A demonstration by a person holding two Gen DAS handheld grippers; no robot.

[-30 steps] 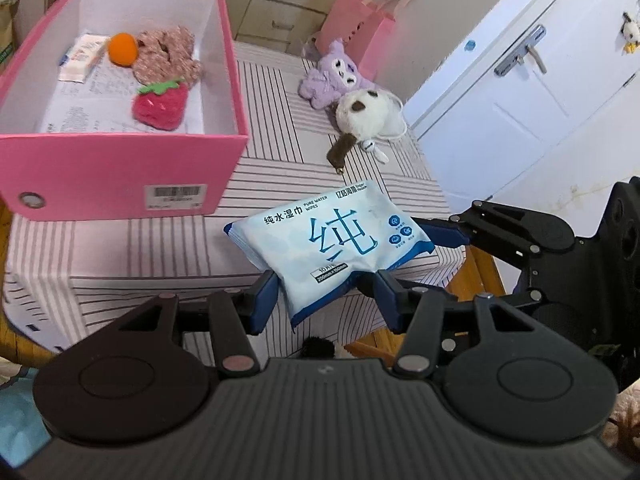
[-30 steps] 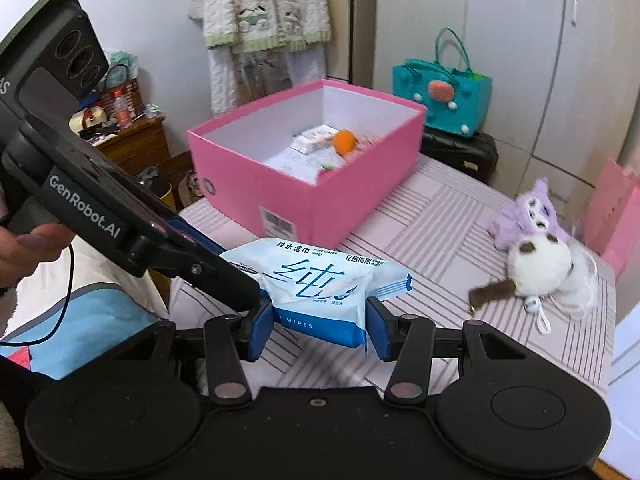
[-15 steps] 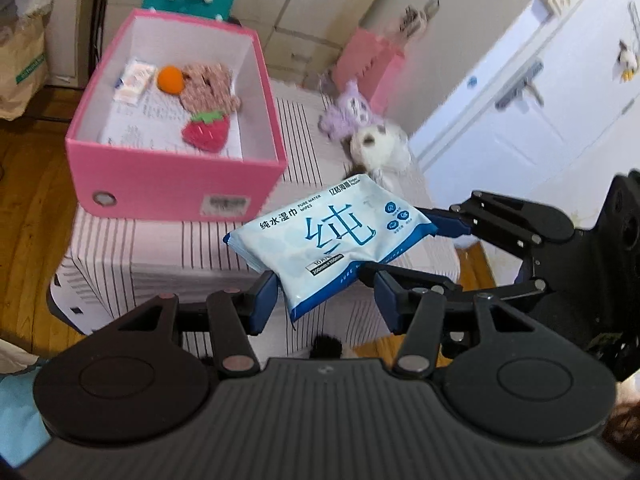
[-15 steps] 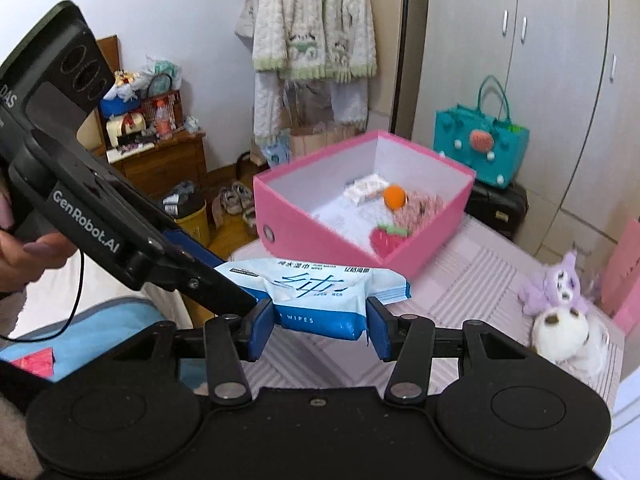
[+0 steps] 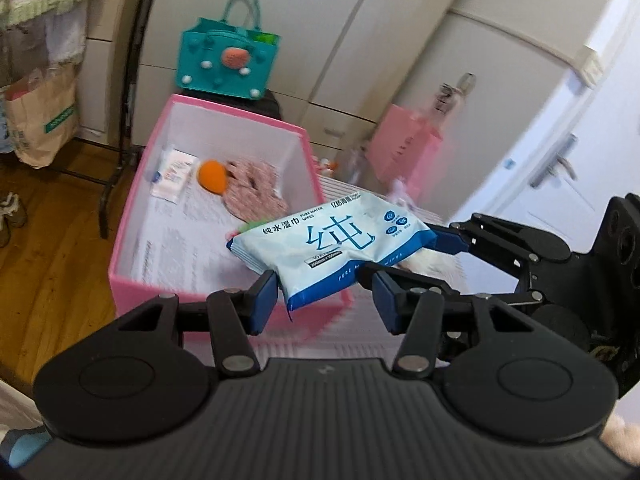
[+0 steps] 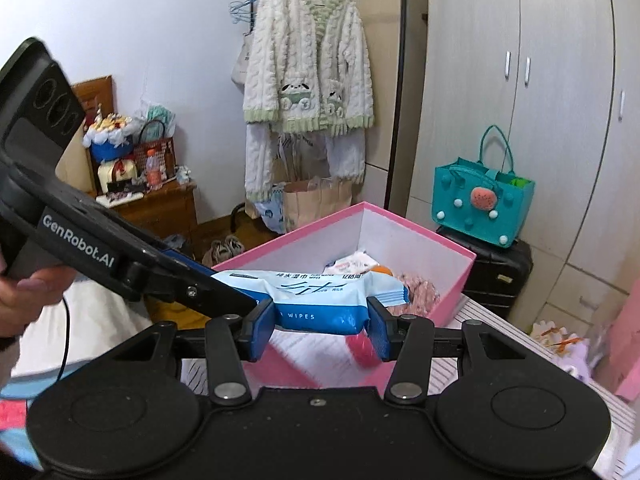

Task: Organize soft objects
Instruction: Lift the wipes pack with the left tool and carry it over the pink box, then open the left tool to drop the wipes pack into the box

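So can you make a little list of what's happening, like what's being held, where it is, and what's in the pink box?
held thing: wet wipes pack
held by: left gripper and right gripper, one at each end; the left's jaws are closing on it
where: in the air over the pink box
in the box: orange ball, pinkish knit toy, small white packet
behind the box: teal bag

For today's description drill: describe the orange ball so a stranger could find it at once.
Find the pink box on the striped table. Look at its far end. The orange ball lies between a white packet and a pink knitted toy, the only round, plain orange thing there.
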